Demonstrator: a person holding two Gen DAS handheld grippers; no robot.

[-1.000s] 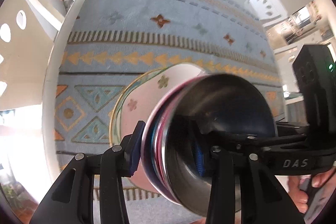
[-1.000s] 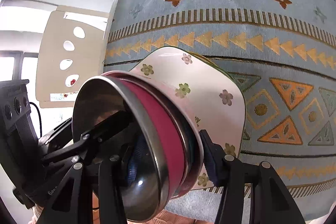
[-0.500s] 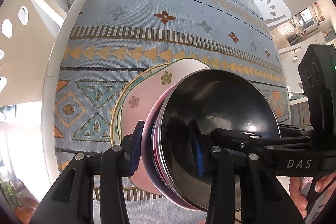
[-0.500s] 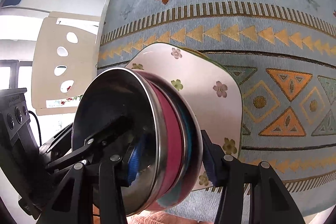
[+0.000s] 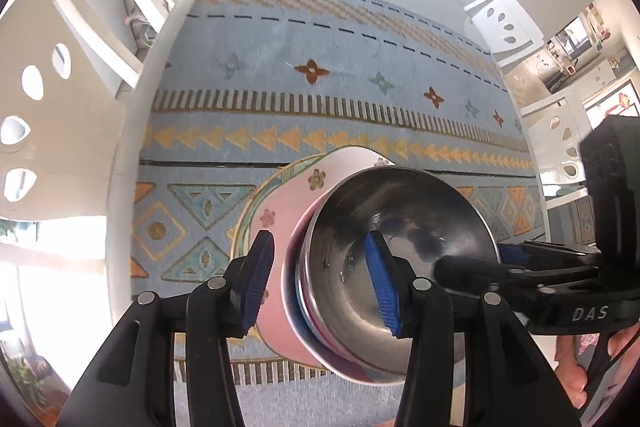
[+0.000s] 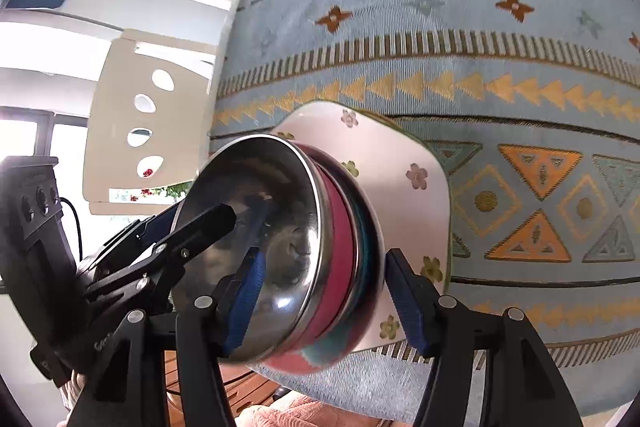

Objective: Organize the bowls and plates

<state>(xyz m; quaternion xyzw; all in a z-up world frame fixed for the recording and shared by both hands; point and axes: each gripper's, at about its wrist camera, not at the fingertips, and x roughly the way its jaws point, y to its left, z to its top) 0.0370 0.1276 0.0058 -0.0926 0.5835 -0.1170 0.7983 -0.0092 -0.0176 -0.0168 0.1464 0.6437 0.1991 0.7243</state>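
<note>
While both grippers' fingers (image 5: 380, 283) stand spread around the nested steel bowl (image 5: 404, 247) stack at 6 o'clock, toppling off the floral plate (image 6: 400, 163) is risked.

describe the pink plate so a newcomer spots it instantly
Start at the blue patterned tablecloth and find the stack of dishes near its front edge. The pink plate sits under the nested metal bowls. It is squarish with rounded corners and dotted with small flowers, unlike the round green-rimmed plate beneath it.

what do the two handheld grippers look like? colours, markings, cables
Both grippers, left and right, are matte black with silver pivot bolts and ribbed blue finger pads. The right one's side reads "DAS" in white. A black cable trails behind the left one's boxy black module.
</note>
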